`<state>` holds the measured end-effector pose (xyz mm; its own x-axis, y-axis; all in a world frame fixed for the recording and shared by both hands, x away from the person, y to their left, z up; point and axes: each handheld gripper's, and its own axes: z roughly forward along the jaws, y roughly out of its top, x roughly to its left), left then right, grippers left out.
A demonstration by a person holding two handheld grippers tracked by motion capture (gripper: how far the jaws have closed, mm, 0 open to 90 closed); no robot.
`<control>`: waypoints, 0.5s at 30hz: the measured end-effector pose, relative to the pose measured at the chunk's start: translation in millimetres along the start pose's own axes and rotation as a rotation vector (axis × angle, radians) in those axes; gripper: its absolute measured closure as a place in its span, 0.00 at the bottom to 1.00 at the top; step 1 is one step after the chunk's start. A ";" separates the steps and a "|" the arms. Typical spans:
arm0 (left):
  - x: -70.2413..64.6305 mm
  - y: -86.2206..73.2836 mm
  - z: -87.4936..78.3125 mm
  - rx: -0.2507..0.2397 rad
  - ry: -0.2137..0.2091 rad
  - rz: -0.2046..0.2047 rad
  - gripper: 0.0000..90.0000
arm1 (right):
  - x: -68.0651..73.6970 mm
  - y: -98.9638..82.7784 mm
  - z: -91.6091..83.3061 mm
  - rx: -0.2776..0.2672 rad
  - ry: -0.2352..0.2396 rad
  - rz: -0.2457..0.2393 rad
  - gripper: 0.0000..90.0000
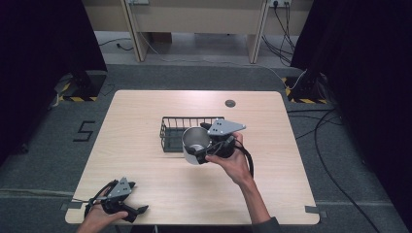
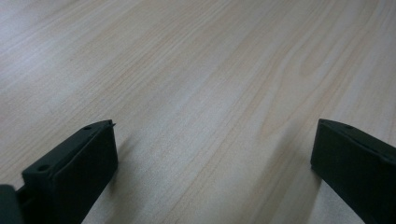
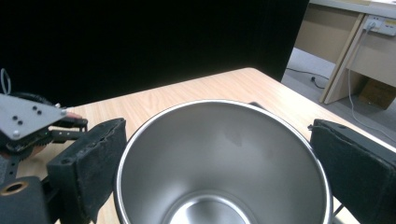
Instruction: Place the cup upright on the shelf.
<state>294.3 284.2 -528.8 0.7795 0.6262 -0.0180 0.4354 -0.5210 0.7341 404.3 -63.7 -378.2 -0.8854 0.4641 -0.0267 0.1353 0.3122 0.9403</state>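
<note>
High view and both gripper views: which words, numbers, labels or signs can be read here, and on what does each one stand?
"5": a dark figure marked on the grey floor, left of the table.
The steel cup held by the right gripper bears no brand or label that can be seen.
The wire basket, the left gripper and the wall sockets carry no readable text.

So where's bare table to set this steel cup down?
Free: the wide strip between the left gripper and the steel cup, and the table right of the right gripper. Crowded: the middle, around the wire basket.
</note>
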 end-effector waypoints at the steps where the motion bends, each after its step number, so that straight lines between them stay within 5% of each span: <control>1: -0.1 0.0 0.0 0.000 0.000 -0.001 0.00 | -1.5 3.0 0.8 0.000 0.002 0.003 0.07; 15: -0.1 0.0 -0.4 0.003 0.000 0.002 0.00 | -31.5 37.6 19.2 0.000 -0.034 0.017 0.07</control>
<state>294.0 284.4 -528.5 0.7803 0.6251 -0.0161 0.4348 -0.5239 0.7324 445.8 -50.7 -348.5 -0.8672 0.4974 -0.0228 0.1497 0.3042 0.9408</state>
